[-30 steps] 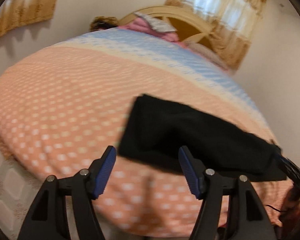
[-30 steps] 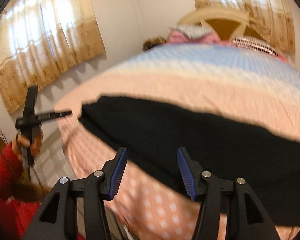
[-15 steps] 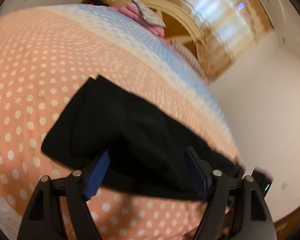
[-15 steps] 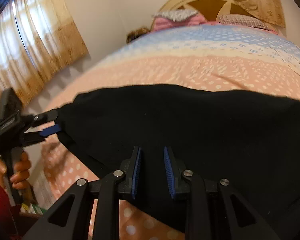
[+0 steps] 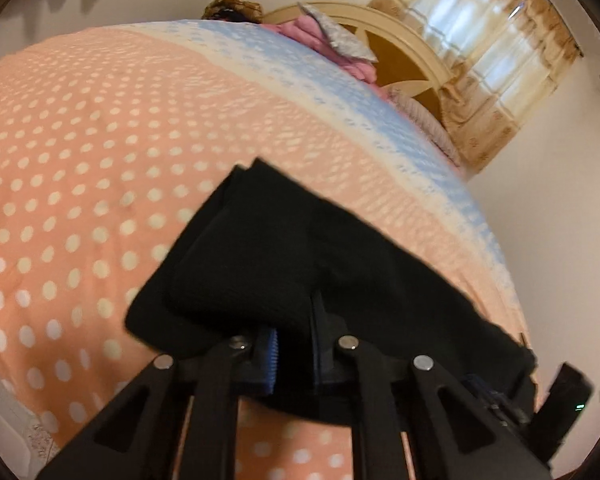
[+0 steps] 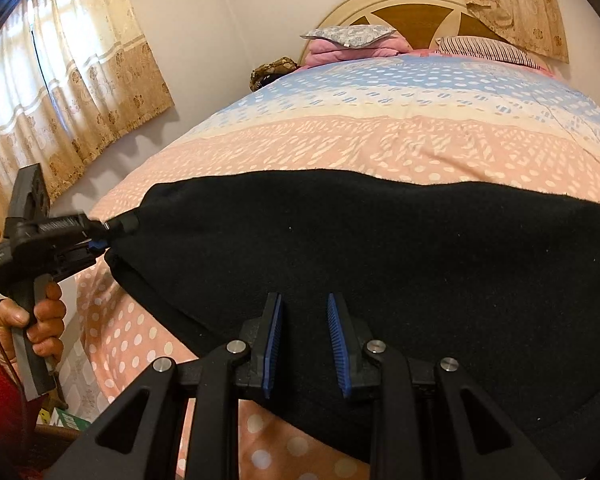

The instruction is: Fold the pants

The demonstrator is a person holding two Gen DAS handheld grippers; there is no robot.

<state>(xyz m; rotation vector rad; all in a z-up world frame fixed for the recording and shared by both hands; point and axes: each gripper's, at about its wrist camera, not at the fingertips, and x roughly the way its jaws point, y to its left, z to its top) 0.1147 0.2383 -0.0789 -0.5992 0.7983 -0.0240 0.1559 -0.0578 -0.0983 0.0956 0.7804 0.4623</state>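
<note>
1. Left wrist view: we are looking along the left gripper (image 5: pixel 294 354), whose jaws are pressing fully together on the near edge of the black pants (image 5: pixel 292 264), with cloth bunching up between and over the blue pads (image 5: pixel 271 358).
2. The pants are lying across the near part of the bed (image 5: pixel 100 160), on the pink, white-dotted stretch of the bedspread, running from the left gripper toward the right side of this view.
3. At the lower right of this view, part of the right gripper (image 5: pixel 500 404) is showing at the far end of the pants.
4. Right wrist view: the right gripper (image 6: pixel 303 346) is sitting low over the pants (image 6: pixel 380 248), its jaws standing narrowly apart with black cloth between them; we cannot tell whether the pads (image 6: pixel 337 344) are pinching the cloth or only resting on it.
5. At the left of this view the left gripper (image 6: pixel 114 229) is clamping the corner of the pants, and a hand (image 6: pixel 40 320) with a red sleeve is gripping its handle.
6. Here the pants are spreading wide across the near end of the bed (image 6: pixel 380 140), close to its near edge.
7. Beyond them the bedspread is turning from pink to cream and blue bands, and pillows (image 6: pixel 348 40) are lying against the headboard (image 6: pixel 400 4).
8. Curtains (image 6: pixel 72 92) are hanging over the window on the left wall.
</note>
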